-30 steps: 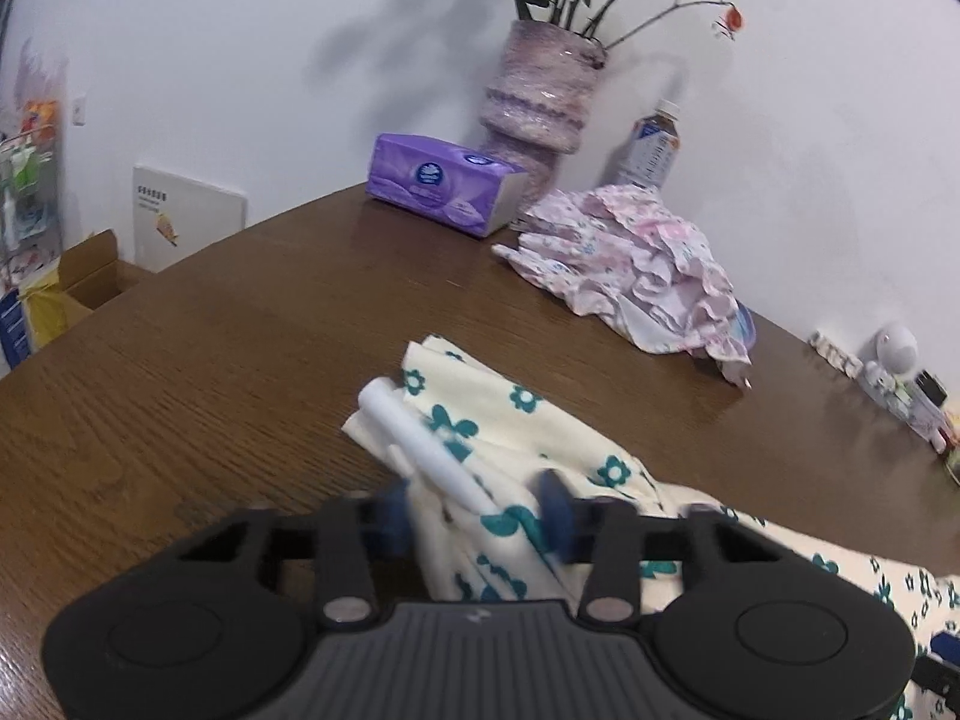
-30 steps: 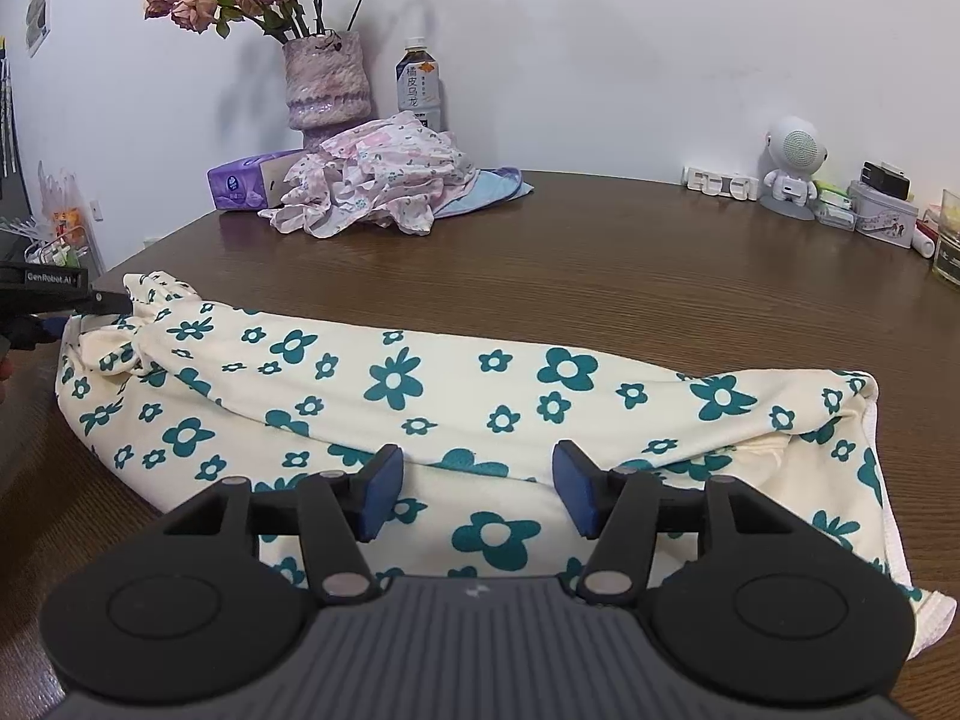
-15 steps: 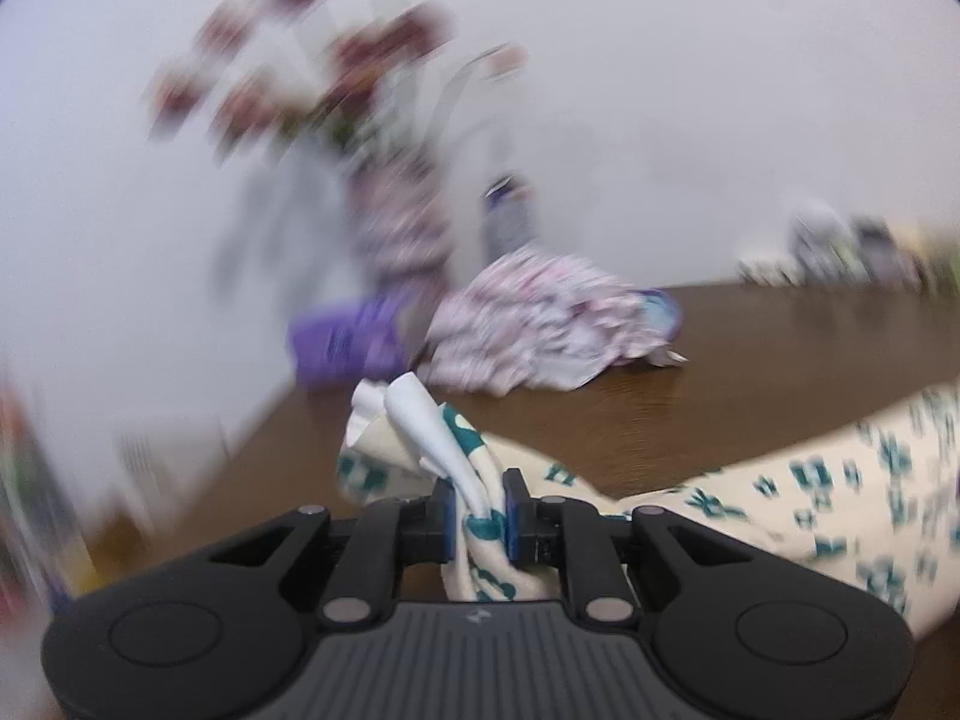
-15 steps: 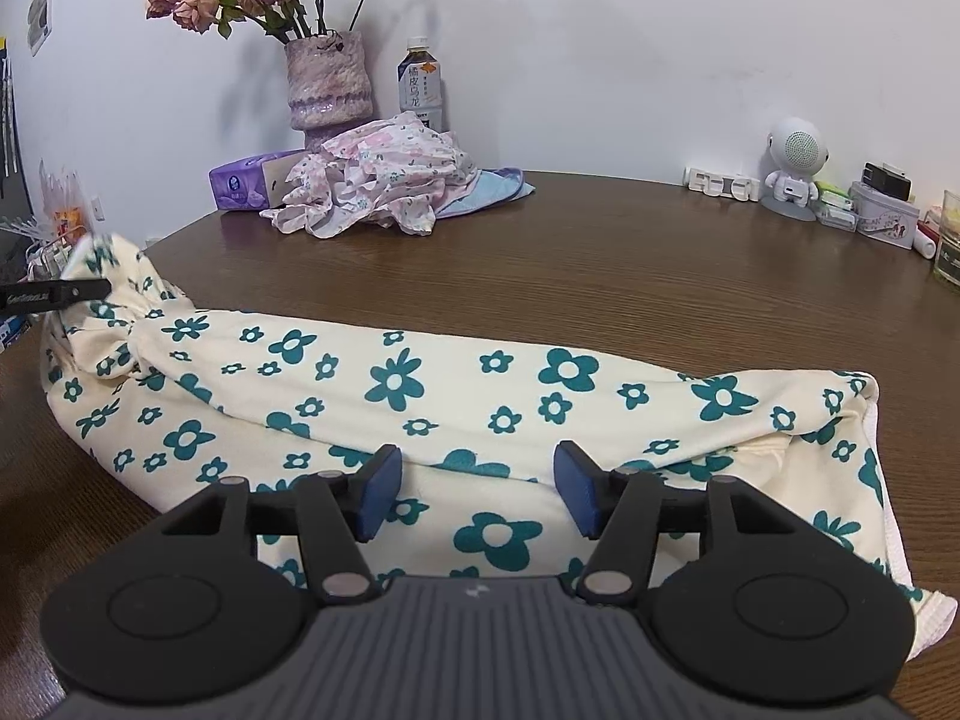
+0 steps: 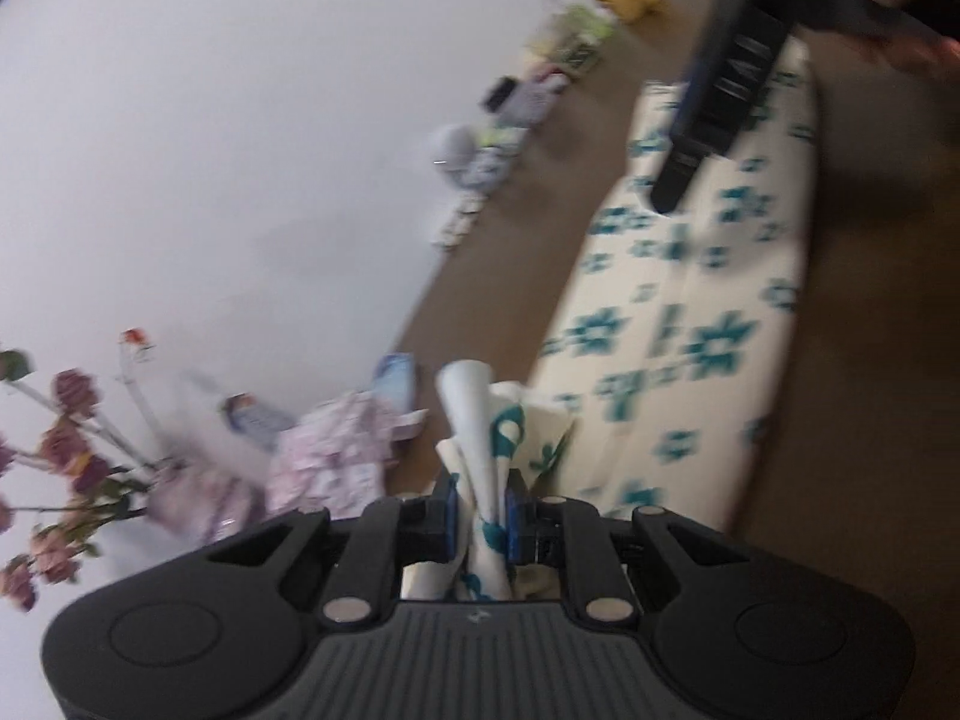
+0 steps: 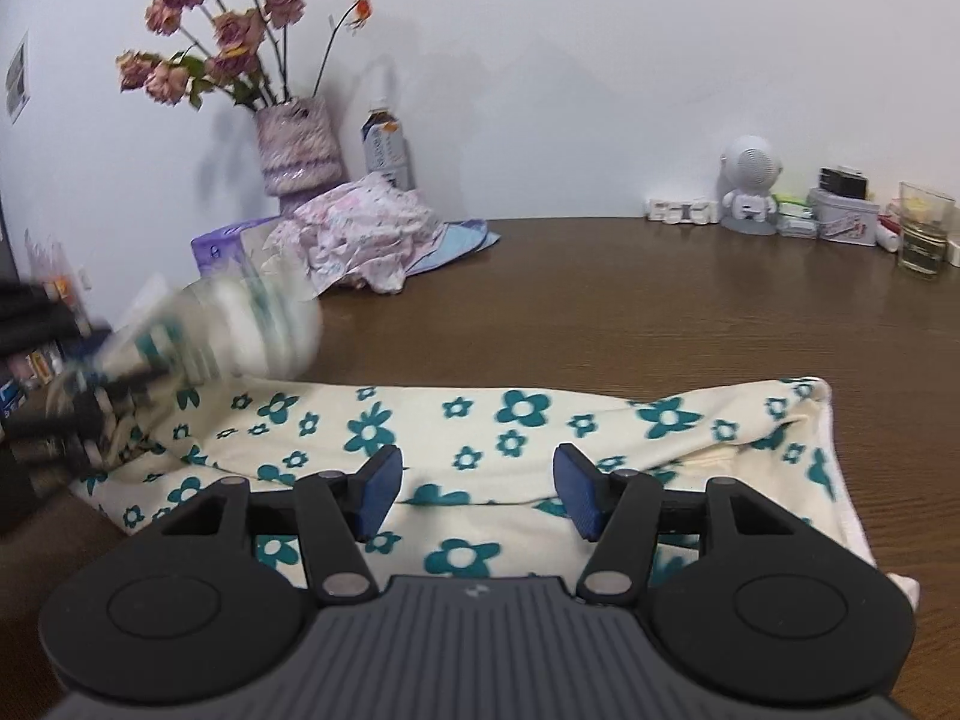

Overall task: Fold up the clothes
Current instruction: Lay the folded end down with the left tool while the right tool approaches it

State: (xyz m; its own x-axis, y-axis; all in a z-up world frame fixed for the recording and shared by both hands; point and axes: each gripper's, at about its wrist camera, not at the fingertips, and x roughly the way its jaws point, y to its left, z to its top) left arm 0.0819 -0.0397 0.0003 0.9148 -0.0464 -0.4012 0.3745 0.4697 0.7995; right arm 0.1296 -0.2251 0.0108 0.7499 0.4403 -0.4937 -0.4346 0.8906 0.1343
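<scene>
Right wrist | floral garment lies lengthwise left-right | right claw wide | left claw pinches its end

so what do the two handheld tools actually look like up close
Both match: the left tool and right tool have a matte black body with a ribbed grey centre panel bearing a small pale logo, a round disc moulded on each side, and silver pivot screws. Two angular black fingers end in blue pads. No cables or sleeves are visible.
</scene>
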